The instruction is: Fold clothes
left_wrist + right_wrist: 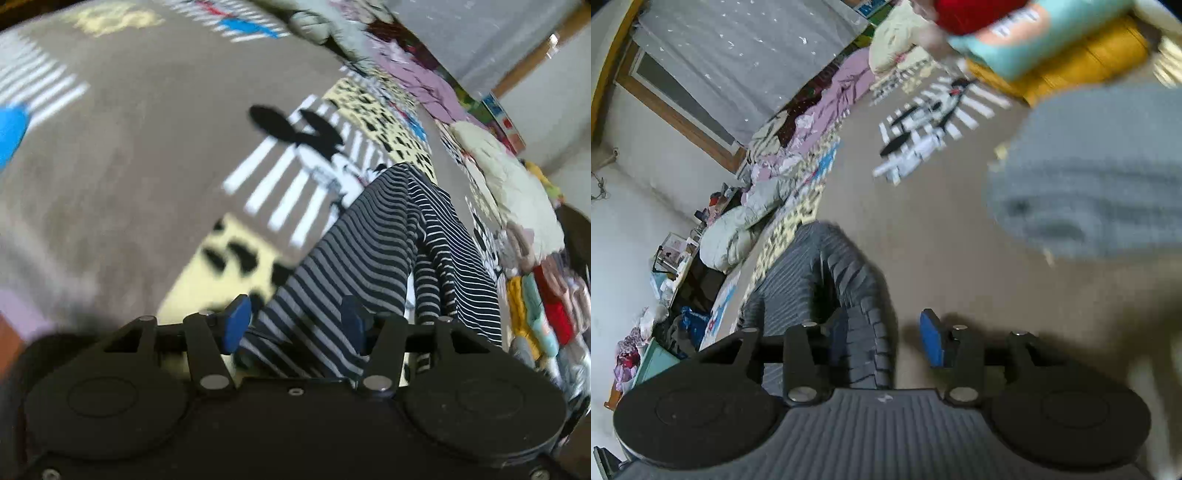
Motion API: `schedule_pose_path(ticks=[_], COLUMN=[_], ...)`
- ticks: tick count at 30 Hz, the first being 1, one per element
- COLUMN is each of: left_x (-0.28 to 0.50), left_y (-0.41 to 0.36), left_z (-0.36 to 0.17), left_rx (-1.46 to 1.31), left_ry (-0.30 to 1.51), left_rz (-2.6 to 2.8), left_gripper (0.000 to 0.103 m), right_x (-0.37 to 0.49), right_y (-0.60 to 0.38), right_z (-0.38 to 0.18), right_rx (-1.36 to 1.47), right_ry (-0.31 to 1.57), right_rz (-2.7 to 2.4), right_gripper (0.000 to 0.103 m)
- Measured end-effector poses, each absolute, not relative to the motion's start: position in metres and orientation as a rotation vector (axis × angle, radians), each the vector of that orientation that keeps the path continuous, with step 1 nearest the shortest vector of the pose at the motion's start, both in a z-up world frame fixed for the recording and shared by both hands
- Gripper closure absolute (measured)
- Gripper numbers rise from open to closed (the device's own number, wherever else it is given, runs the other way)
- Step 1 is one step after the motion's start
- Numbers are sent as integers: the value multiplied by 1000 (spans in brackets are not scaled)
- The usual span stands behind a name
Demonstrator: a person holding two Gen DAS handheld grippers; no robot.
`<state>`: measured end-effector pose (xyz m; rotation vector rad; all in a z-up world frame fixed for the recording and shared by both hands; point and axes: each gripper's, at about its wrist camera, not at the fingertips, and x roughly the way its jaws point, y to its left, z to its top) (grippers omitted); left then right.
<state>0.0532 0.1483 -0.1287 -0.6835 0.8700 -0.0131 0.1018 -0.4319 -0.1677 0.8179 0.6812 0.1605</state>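
Striped clothing [373, 251], dark navy with thin pale stripes, lies crumpled on a brown printed blanket [140, 155] in the lower middle of the left wrist view, running from between the blue pads up toward the centre right of the frame. The left tongs [295, 326] stand spread; the striped cloth passes between the two pads [236, 325], and I cannot tell whether it touches either pad, though the pads do not press together on it.

In the right wrist view the same striped garment [827, 280] sits in the lower left-centre of the frame, bunched in folds, and part of it drapes over the body of the tool at the bottom edge. The right tongs [886, 338] are also spread: the right pad [932, 339] stands clear over bare blanket [923, 229], while the left pad is buried in the folds of the cloth and mostly hidden.

A stack of folded clothes, yellow, mint and red [535, 306], sits at the right edge of the left wrist view and appears again at the upper right of the right wrist view [1071, 55]. A blurred grey garment [1089, 177] lies at the right of that view. Pillows and loose pink bedding [842, 96] line the far side below a grey curtain [746, 55] in the upper left.
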Motion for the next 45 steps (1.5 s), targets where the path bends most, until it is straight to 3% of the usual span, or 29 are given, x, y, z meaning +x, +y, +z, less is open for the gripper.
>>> schedule_pose_path(ticks=[3,9,18,26,29,30,31,32,33,45], left_x=[44,39,6,20,23,24,25,27,30,78], left_y=[147,144,173,155,135,130,125,121,118,168], left_z=[-133,-137,-113,-142,-147,-144,-141,-138,-135,-60], left_rx=[-739,-745,-654,-634,-603,-580,-557,-531,-503,-444], left_ry=[861,827,679,860,841,826,812,801,792,541], left_rz=[-11,52,240,95,89,87,85,76,62,62], left_gripper=[50,53,54,53,45,47,74,88,95,100], right_x=[87,91,95,88,88,87,87,87,86,84], right_y=[-416,-377,-374,-375,-375,-375,-375,-375,-375,-376], right_z=[-180,-175,-178,-184,-185,-185,-185,-185,-185,-187], right_rx=[831,638,618,613,618,618,618,617,615,602], right_ry=[673,675,665,652,647,646,646,646,645,635], right_rz=[209,282,272,270,265,263,262,262,261,256], right_gripper=[51,51,52,51,51,51,51,51,51,52])
